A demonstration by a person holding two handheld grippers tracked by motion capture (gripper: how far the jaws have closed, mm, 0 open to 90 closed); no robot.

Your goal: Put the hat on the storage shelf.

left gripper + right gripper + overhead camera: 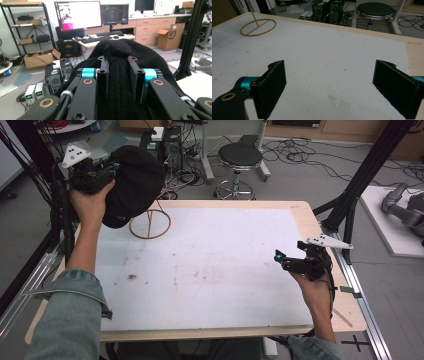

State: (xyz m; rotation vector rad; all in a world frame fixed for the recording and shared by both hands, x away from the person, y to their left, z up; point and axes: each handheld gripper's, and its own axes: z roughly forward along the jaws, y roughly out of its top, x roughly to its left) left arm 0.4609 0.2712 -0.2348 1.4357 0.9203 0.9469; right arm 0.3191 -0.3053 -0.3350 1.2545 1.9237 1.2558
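Note:
A black knit hat (131,182) hangs in the air over the table's far left corner, held up by my left gripper (107,170), which is shut on a fold of it. In the left gripper view the hat's (120,75) ribbed cloth is pinched between the two jaws (117,75). Under the hat stands a thin wooden stand with a ring base (150,224) and an upright rod, seen too from the right gripper (257,27). My right gripper (279,256) hovers open near the table's right edge, its jaws (329,87) wide apart with nothing between them.
The table carries a white mat (200,265) with faint stains. Behind the table stand a black stool (239,157), computer boxes and cables on the floor. Black frame posts (370,167) rise at both sides of the table.

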